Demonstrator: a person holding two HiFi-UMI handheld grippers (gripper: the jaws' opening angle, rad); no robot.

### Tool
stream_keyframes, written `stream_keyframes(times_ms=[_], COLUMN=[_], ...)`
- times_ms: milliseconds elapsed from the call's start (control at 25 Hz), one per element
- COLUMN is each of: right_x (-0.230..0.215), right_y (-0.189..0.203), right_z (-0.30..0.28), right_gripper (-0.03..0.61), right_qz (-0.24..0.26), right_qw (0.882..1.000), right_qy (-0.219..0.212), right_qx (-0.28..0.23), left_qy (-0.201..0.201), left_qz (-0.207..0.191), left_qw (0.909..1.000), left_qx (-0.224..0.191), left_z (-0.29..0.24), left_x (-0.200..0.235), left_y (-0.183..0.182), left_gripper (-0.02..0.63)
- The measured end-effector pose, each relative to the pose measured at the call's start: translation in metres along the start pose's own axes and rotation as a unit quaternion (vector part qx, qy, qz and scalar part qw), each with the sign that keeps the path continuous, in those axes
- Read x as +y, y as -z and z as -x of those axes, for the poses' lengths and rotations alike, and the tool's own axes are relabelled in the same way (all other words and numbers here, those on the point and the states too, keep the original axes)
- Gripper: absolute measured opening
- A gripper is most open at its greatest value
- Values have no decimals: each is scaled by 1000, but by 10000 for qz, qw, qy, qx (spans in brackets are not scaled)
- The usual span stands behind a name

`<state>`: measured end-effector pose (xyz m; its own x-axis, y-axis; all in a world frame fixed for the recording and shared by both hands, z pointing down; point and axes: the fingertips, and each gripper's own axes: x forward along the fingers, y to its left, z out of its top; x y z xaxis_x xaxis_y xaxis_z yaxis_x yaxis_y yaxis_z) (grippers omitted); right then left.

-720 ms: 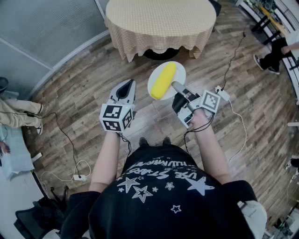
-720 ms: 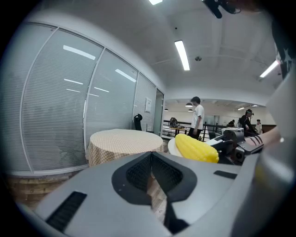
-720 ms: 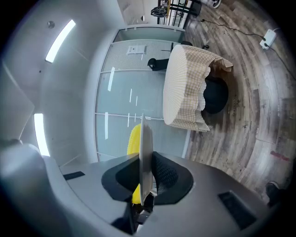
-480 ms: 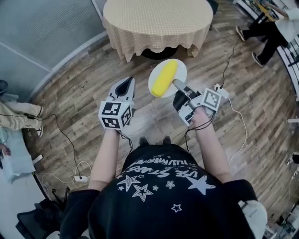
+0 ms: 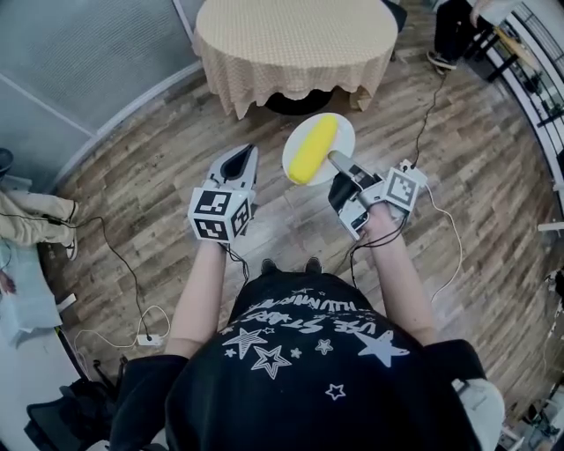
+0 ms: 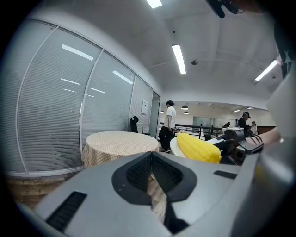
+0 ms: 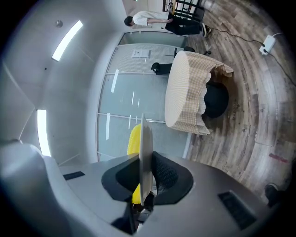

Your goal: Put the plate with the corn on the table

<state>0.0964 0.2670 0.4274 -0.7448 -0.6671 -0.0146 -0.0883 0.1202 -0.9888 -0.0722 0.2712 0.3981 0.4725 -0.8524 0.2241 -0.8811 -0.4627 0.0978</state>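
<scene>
In the head view a white plate (image 5: 339,132) carries a yellow corn cob (image 5: 311,148). It hangs above the wooden floor, short of the round table (image 5: 295,35) with its checked cloth. My right gripper (image 5: 337,163) is shut on the plate's near rim. In the right gripper view the plate (image 7: 145,139) stands edge-on between the jaws of the right gripper (image 7: 145,159), with the corn (image 7: 134,139) to its left. My left gripper (image 5: 236,165) hovers left of the plate, shut and holding nothing. In the left gripper view, beyond the left gripper (image 6: 152,161), appear the corn (image 6: 198,147) and the table (image 6: 121,141).
Cables (image 5: 438,106) run over the floor right of the table and a cord (image 5: 115,255) at the left. A person's legs (image 5: 454,26) stand at the top right, by a railing (image 5: 538,62). A glass partition (image 5: 88,53) curves along the upper left. Someone sits at the left edge (image 5: 31,211).
The plate and both grippers have drifted slightly right and toward the table. The person at the top right has walked further left along the railing.
</scene>
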Motion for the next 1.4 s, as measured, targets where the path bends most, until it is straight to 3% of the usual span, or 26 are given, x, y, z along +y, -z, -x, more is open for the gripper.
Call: stream_keyframes(times_ms=[440, 720, 960, 1400], right_x=[9, 8, -9, -30], right_y=[26, 42, 44, 8], right_z=[-3, -12, -10, -38], right_gripper=[55, 55, 55, 55], right_qz=[21, -216, -444, -571], right_qw=[9997, 9983, 9960, 9971], right_qy=[15, -25, 258, 237], right_qx=[-224, -533, -733, -450], left_qy=[178, 266, 242, 0], left_qz=[-6, 11, 78, 197], left_qw=[9998, 9996, 9997, 9997], left_qx=[-72, -87, -2, 126], left_z=[30, 49, 50, 11], left_x=[13, 32, 43, 52], left_y=[4, 8, 16, 22], left_gripper=[9, 8, 8, 9])
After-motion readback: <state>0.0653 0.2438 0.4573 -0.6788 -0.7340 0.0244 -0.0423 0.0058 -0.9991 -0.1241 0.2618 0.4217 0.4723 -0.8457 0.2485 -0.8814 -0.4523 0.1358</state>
